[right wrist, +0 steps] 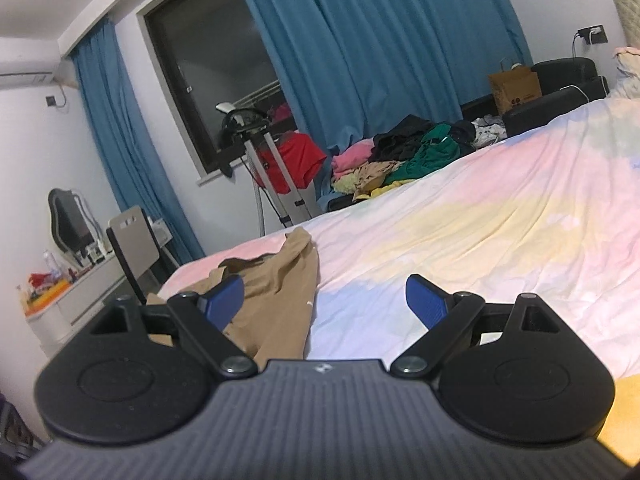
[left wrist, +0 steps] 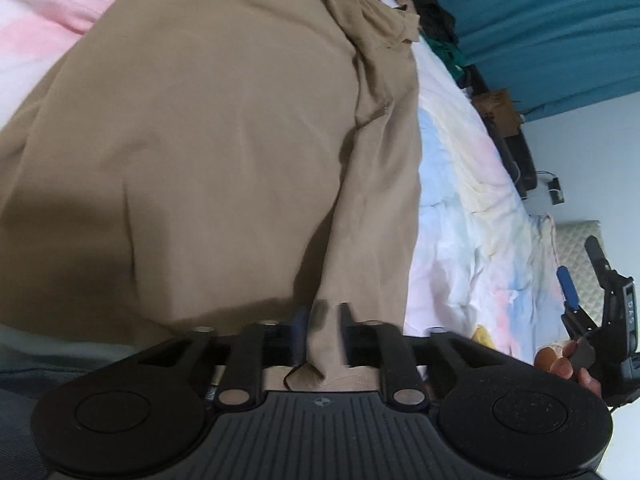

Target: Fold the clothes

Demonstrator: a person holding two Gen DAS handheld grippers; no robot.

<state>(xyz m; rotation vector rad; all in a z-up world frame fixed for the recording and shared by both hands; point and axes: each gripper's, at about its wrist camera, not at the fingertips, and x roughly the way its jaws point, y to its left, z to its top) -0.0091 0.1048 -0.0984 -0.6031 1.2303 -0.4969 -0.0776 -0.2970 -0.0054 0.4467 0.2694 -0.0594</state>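
Tan garment (left wrist: pixel 208 152) pinched in left gripper (left wrist: pixel 325 320); right gripper (right wrist: pixel 324 300) spread, empty.

The right tool (right wrist: pixel 324 300) hangs above the bed (right wrist: pixel 500 216) with its blue-padded fingers (right wrist: pixel 424 304) spread wide apart. A tan garment (right wrist: pixel 276 292) lies crumpled just beyond the left finger. A clothes pile (right wrist: pixel 404 152) sits at the bed's far edge.

Blue curtains (right wrist: pixel 380 40), dark window (right wrist: pixel 224 92), probably night.

Tan garment (left wrist: pixel 208 152) spread (edge bunched) across bed.
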